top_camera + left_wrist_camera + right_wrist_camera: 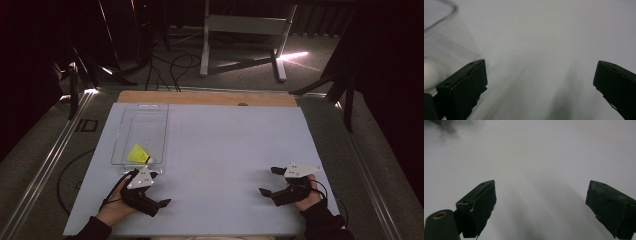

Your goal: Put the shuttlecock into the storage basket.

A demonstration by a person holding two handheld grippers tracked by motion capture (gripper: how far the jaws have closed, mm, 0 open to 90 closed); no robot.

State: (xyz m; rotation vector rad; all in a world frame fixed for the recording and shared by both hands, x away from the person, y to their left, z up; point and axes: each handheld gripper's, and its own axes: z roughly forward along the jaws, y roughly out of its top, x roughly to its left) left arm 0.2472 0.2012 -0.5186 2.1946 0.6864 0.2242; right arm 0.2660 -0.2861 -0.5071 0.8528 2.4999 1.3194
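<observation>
So the thing in play here is the yellow shuttlecock (138,154), sitting inside the clear plastic bin (123,131) at the bin's near end, close to the person. It lies tipped on its side, with the yellow skirt pointing away to the left and the white cork end toward the near right corner, so its long axis runs roughly on a diagonal across the bin.

The left gripper (150,192) is right below that near edge of the bin, basically just beside it, so the shuttlecock is just ahead of that gripper and over the bin wall. In the left gripper view the jaws are spread wide with nothing between them, and the curved clear wall of the bin (441,37) sits at the left with a white blur behind it, probably the cork.

The right gripper (274,182) is well apart on the far right side of the white table (225,150), jaws also wide open and empty. Left hand is clearly the nearer one if anything is going into that bin. Nothing else in the bin as far as I can tell
</observation>
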